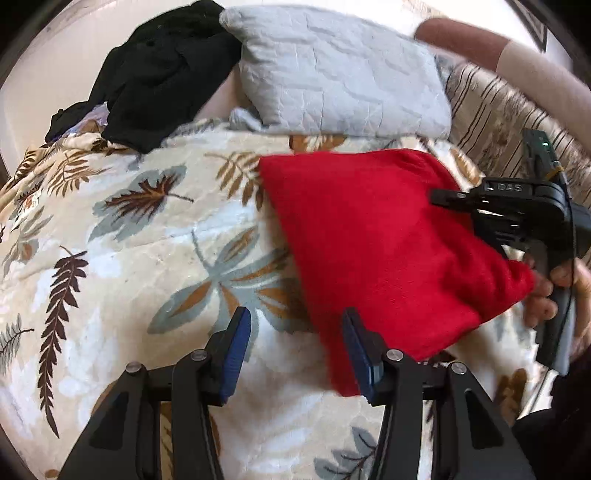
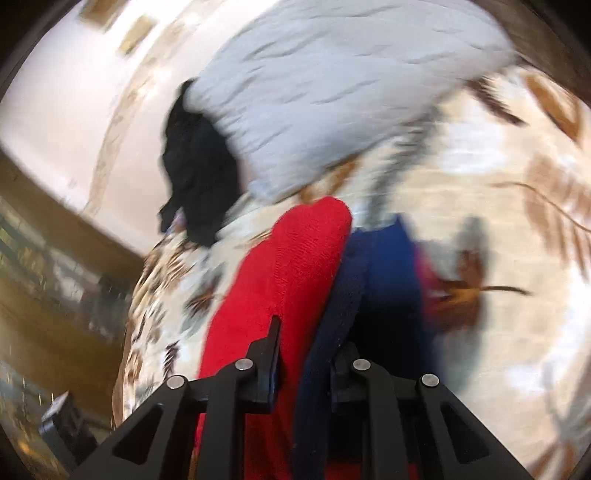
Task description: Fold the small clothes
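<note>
A leaf-printed cream bedspread [image 1: 122, 258] carries a red fleece garment [image 1: 369, 240] toward its right edge, below the grey quilted pillow [image 1: 332, 66]. Mid-fold — the right gripper [image 2: 306, 354] is clamped narrow on red-and-navy fabric; next, draw it over. The left gripper [image 1: 295, 347] hovers half-open — empty.

Leaf-print blanket [image 1: 155, 258] covers the bed. Grey quilted pillow [image 1: 343, 70] lies at its far side; striped cushion [image 1: 491, 122] just right of it. Pale wall [image 2: 59, 96] behind carries blurred framed pictures [image 2: 136, 33].
</note>
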### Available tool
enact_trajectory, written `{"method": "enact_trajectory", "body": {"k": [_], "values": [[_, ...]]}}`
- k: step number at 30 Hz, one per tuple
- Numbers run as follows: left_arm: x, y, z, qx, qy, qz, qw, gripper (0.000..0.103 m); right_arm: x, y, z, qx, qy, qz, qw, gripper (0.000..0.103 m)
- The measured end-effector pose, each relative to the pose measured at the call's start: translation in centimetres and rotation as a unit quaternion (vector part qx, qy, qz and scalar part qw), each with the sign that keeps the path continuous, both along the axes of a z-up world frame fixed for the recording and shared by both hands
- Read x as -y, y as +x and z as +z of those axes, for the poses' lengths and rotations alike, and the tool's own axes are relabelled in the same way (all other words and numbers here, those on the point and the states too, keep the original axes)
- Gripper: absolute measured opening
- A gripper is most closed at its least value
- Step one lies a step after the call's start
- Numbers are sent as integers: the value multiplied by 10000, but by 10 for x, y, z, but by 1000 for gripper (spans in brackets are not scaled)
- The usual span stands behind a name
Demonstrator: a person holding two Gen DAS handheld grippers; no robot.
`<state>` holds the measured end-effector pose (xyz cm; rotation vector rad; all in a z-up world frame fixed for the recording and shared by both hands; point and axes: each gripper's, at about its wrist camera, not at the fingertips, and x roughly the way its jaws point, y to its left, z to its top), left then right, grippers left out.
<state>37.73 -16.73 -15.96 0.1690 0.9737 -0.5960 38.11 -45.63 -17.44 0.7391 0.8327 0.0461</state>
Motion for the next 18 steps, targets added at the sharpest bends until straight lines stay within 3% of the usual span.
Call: {"method": "enact_trajectory", "body": {"k": [4, 6, 9, 11, 15, 18], "values": [[14, 7, -13, -260, 7, -35, 9997, 52, 33, -9, -24, -408, -4, -282, 9988, 21], [20, 7, -13, -197, 84, -53, 9998, 52, 42, -10, -37, -548, 277, -171, 9980, 22], [23, 8, -13, -165, 91, -23, 9998, 52, 47, -15, -42, -666, 418, -98, 9969, 33], [24, 7, -15, -145, 132, -41, 9998, 52, 48, -19, -39, -802, 346, -260, 9958, 65], [28, 3, -17, 27, 343, -108, 9994, 52, 51, -48, -8, -282, 82, -448, 9986, 67], [28, 1, -19, 62, 448, -114, 9989, 53, 35, -65, 15, 203, -304, -79, 9993, 67]]}}
